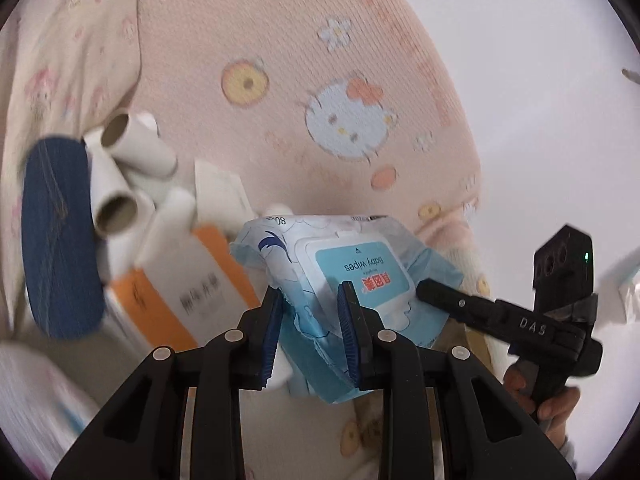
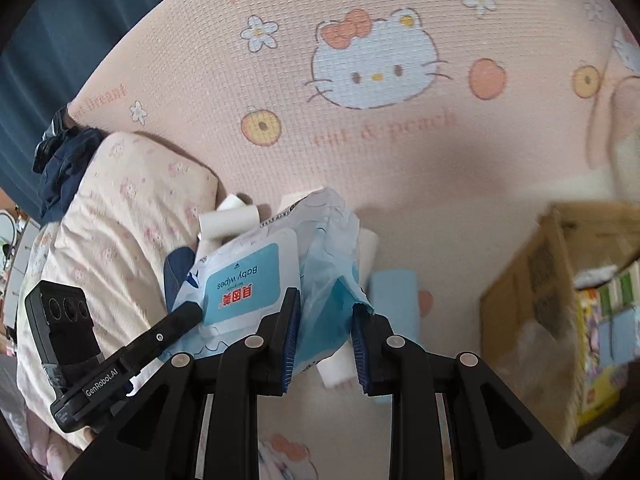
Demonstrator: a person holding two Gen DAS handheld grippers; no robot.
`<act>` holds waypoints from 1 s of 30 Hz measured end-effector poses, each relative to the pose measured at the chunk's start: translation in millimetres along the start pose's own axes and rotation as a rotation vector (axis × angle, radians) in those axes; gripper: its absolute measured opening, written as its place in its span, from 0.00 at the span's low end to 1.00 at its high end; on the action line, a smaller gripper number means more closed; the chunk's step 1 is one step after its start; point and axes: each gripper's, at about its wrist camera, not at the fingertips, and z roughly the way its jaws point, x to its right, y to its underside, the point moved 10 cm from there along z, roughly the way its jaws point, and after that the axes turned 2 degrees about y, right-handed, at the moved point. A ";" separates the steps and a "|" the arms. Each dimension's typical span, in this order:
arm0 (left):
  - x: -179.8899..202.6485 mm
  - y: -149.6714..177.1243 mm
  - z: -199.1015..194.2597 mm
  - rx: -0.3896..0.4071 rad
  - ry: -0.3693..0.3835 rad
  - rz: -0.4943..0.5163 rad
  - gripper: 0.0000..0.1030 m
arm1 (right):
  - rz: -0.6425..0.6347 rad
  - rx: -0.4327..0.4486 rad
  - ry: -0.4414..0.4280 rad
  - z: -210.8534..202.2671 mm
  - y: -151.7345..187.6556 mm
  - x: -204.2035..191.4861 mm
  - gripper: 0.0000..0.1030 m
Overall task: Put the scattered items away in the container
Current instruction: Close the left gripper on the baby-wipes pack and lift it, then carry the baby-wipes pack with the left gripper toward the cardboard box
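A blue and white baby wipes pack [image 1: 352, 272] is held above the pink Hello Kitty bedsheet [image 1: 320, 80]. My left gripper [image 1: 310, 332] is shut on one end of the pack. My right gripper [image 2: 326, 336] is shut on the pack's [image 2: 248, 280] other, crumpled end. Each gripper shows in the other's view: the right one [image 1: 500, 320], the left one [image 2: 132, 352]. Several white paper rolls [image 1: 132, 152], an orange and white box [image 1: 188, 292] and a dark blue flat item [image 1: 56, 236] lie on the bed beyond the pack.
An open cardboard box [image 2: 532, 292] with colourful packets inside stands at the right of the right wrist view. A light blue packet [image 2: 394, 300] lies on the sheet near it. A floral pillow [image 2: 120, 220] and dark clothing [image 2: 68, 160] lie at the left.
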 end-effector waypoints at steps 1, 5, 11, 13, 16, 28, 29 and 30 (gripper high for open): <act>4.5 4.7 0.1 -0.014 0.000 0.012 0.29 | -0.003 -0.015 0.009 -4.2 5.1 4.1 0.21; 24.2 21.3 0.3 -0.049 0.001 0.028 0.29 | 0.018 -0.018 0.039 -20.3 20.2 18.2 0.21; 39.1 51.4 -0.9 -0.121 -0.019 0.072 0.29 | 0.069 0.006 0.096 -35.0 56.5 33.4 0.21; 38.2 59.9 0.6 -0.147 -0.034 0.084 0.29 | 0.086 -0.002 0.102 -33.5 69.8 35.3 0.21; 31.8 71.1 1.2 -0.175 -0.066 0.096 0.29 | 0.128 -0.030 0.088 -25.1 90.9 38.1 0.21; -13.3 99.8 31.5 -0.301 -0.183 0.113 0.29 | 0.309 -0.154 0.061 34.6 147.6 52.1 0.21; -18.1 100.9 34.4 -0.311 -0.191 0.108 0.29 | 0.328 -0.161 0.058 39.2 150.8 52.9 0.21; -20.7 101.0 35.8 -0.313 -0.199 0.109 0.29 | 0.338 -0.160 0.053 42.3 152.6 52.3 0.21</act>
